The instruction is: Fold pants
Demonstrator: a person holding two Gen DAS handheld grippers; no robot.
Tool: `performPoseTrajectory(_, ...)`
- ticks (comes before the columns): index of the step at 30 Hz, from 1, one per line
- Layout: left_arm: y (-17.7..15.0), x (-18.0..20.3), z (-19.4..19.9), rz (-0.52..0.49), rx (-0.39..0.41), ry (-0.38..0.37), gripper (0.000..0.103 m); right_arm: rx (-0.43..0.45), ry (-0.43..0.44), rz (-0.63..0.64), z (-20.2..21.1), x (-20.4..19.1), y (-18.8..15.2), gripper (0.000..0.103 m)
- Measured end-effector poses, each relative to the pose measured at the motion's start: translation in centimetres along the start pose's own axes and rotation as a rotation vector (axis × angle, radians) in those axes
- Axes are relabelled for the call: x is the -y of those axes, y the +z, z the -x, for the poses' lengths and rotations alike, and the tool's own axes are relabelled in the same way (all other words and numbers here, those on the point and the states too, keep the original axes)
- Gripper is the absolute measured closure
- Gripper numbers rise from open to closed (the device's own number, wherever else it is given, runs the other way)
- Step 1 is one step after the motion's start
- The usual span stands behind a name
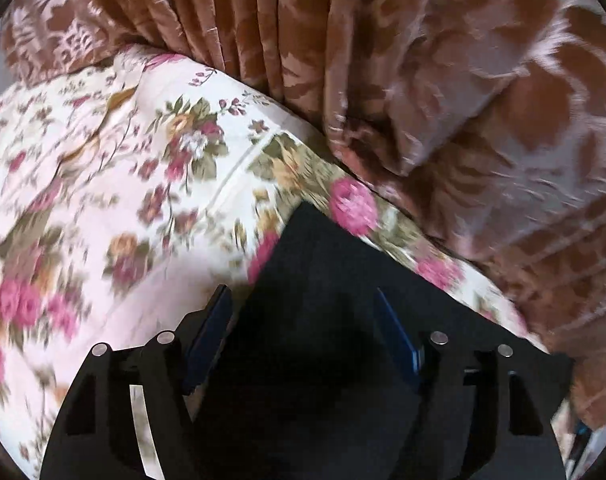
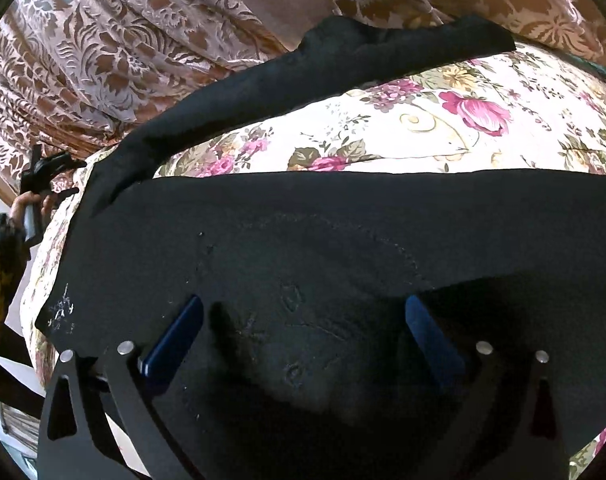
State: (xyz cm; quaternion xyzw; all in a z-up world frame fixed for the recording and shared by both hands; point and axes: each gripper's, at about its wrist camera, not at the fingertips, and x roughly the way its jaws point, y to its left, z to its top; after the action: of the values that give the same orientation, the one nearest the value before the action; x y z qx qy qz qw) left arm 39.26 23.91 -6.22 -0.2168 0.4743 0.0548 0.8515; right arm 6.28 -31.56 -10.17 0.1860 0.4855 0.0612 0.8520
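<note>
While both claws stand open and grip nothing, the black pants point(image 2: 343, 248) lie flat on the flowered bed point(image 2: 443, 128), one leg point(image 2: 263, 92) trailing toward the upper left of the right wrist frame. Left claw point(image 1: 303, 300) hovers over a pants corner, lower centre of its blurred frame. Right claw point(image 2: 303, 316) hovers over the broad panel. Cloth looks soft, light and limp; judged best pinched at a hem or corner edge.

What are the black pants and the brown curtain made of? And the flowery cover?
The black pants look like soft matte knit, maybe fleece: no shine, slightly fuzzy. The brown curtain seems a glossy woven cloth; its pale leaf pattern catches the light. The flowery cover looks like smooth printed cotton, though I can't be sure.
</note>
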Motion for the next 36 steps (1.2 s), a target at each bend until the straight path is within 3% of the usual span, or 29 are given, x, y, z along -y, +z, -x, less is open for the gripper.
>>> performPoseTrajectory(2,0.8,0.4,-1.5,-0.010,-0.009,0.007,0.036,-0.003,0.000,-0.011,-0.1,0.1,0.1,0.002)
performPoseTrajectory(7,1.2,2.1,-4.7,-0.102,-0.057,0.081,0.086,-0.009,-0.023,-0.011,-0.3,-0.2,0.3,0.002)
performPoseTrajectory(9,0.7,2.6,-3.2,-0.122,0.007,0.046,0.090,-0.011,-0.027,-0.002,-0.2,-0.2,0.3,0.002)
performPoseTrajectory(12,-1.1,3.4,2.1,-0.190,0.152,-0.052,0.091,-0.015,-0.036,0.017,-0.4,-0.4,0.3,0.002)
performPoseTrajectory(15,-3.9,3.4,7.1,-0.235,0.226,-0.155,0.091,-0.018,-0.041,0.026,-0.4,-0.5,0.2,0.002)
performPoseTrajectory(18,-8.8,2.8,12.1,-0.286,0.275,-0.245,0.092,-0.015,-0.026,0.009,-0.2,-0.3,0.3,0.002)
performPoseTrajectory(22,-15.4,1.7,16.3,-0.306,0.281,-0.311,0.094,-0.021,-0.004,-0.023,0.5,-0.2,1.0,0.003)
performPoseTrajectory(26,-21.9,0.2,18.2,-0.321,0.244,-0.335,0.095,0.022,0.098,-0.071,2.1,-0.3,3.5,0.010)
performPoseTrajectory(32,-26.0,-0.1,19.2,-0.346,0.236,-0.341,0.095,0.013,0.252,-0.090,1.3,-2.3,8.9,0.030)
performPoseTrajectory(36,-27.8,0.1,19.3,-0.397,0.221,-0.329,0.095,-0.017,0.310,-0.108,-1.4,-4.2,12.9,0.031)
